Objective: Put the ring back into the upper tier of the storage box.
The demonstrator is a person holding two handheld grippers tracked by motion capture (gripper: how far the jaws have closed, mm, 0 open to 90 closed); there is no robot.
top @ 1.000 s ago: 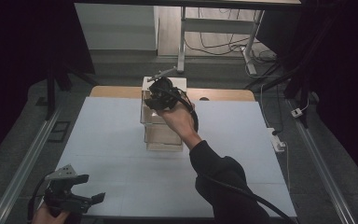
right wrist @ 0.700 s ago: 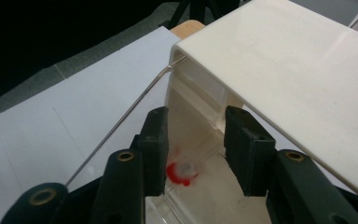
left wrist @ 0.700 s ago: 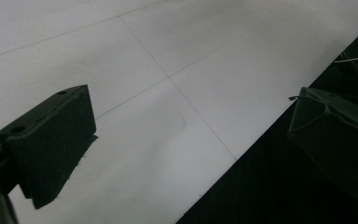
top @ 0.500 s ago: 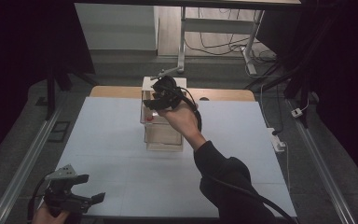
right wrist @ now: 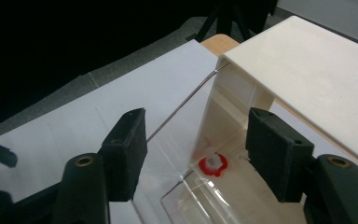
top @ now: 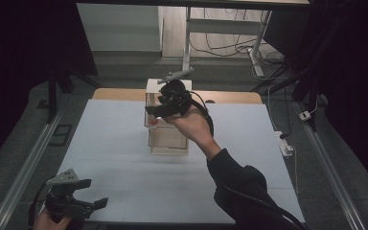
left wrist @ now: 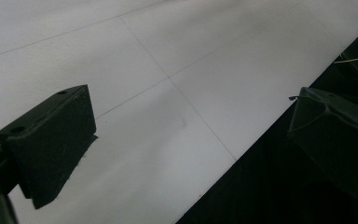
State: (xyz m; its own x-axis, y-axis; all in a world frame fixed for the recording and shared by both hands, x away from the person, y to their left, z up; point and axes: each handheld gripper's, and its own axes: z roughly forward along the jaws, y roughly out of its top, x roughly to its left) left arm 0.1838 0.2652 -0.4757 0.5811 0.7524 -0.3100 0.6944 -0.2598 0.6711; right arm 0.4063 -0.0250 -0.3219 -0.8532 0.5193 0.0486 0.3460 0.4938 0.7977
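Observation:
A white box-shaped cabinet (top: 155, 86) stands at the table's far middle, with a clear plastic drawer (top: 168, 139) pulled out toward me. On the drawer floor, close to the cabinet, lies a small red and white piece (right wrist: 213, 164), which the high view shows as a red spot (top: 154, 121). My right gripper (right wrist: 197, 140) hovers above the drawer and points down into it. Its jaws have just been opening and nothing is between them. My left gripper (top: 94, 193) rests at the table's near left corner, open and empty, its jaws spread wide over the white mat (left wrist: 168, 56).
A wooden board edge (top: 115, 94) shows behind the mat. A metal rail (top: 24, 167) runs along the left side and another rail (top: 333, 172) along the right. Cables and a stand (top: 188, 43) lie on the floor beyond the table.
The right gripper has lifted slightly off the drawer and its jaws have spread apart. The left gripper has stayed where it was.

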